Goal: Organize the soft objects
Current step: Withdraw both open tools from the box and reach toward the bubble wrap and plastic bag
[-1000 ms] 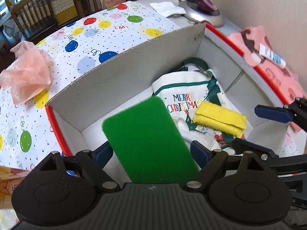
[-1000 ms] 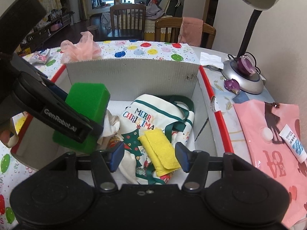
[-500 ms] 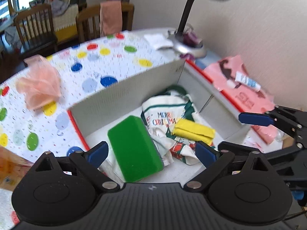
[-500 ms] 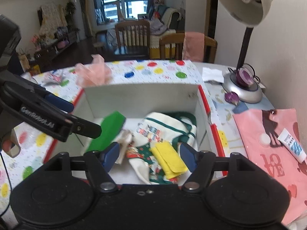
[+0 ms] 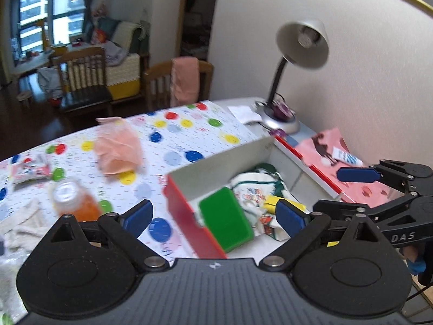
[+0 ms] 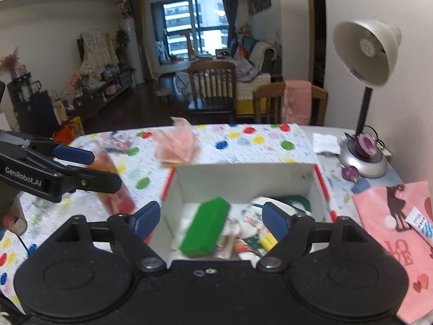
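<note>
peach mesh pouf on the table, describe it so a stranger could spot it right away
Start at the red-edged white box on the balloon-print tablecloth. Just beyond its far wall lies the peach mesh pouf, a crumpled, see-through puff. Unlike the orange bottle to its left, it is soft, pale and shapeless.

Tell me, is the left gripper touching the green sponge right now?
Apart. In the left wrist view the left gripper is open, and the green sponge lies loose in the box well beyond its fingers.
</note>
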`<state>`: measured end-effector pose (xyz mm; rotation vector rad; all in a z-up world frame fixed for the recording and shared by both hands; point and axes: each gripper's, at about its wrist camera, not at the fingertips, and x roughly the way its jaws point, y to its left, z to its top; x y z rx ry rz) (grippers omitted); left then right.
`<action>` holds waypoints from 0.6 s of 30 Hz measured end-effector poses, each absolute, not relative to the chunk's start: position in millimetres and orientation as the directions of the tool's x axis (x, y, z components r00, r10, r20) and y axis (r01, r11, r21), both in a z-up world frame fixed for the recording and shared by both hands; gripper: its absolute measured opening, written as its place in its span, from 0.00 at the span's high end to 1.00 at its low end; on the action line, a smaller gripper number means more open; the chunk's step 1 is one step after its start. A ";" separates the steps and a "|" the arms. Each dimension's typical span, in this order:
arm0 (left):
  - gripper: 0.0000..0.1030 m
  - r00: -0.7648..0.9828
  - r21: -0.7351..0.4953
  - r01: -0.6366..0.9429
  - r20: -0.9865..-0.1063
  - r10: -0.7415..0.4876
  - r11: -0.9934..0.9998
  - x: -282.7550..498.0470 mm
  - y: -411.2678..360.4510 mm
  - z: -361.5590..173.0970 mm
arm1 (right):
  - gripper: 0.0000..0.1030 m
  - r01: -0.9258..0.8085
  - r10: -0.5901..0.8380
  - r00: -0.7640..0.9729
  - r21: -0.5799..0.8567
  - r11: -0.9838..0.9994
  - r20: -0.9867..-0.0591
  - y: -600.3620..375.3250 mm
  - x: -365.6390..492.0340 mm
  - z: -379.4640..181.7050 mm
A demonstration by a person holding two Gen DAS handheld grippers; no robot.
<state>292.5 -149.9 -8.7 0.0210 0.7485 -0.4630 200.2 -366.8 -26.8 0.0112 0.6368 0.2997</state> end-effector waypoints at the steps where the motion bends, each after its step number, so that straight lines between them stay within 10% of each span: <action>1: 0.05 0.645 -0.150 0.403 -0.654 -0.396 0.903 289.9 -141.9 -6.9 | 0.17 -0.280 0.285 0.764 0.102 0.955 -0.579 -361.8 198.0 -24.0; 18: 0.04 0.747 -0.194 0.223 -0.595 -0.296 0.955 257.6 -4.6 -5.3 | 0.04 -0.431 0.438 0.710 0.151 0.890 -0.551 -253.4 189.1 -13.1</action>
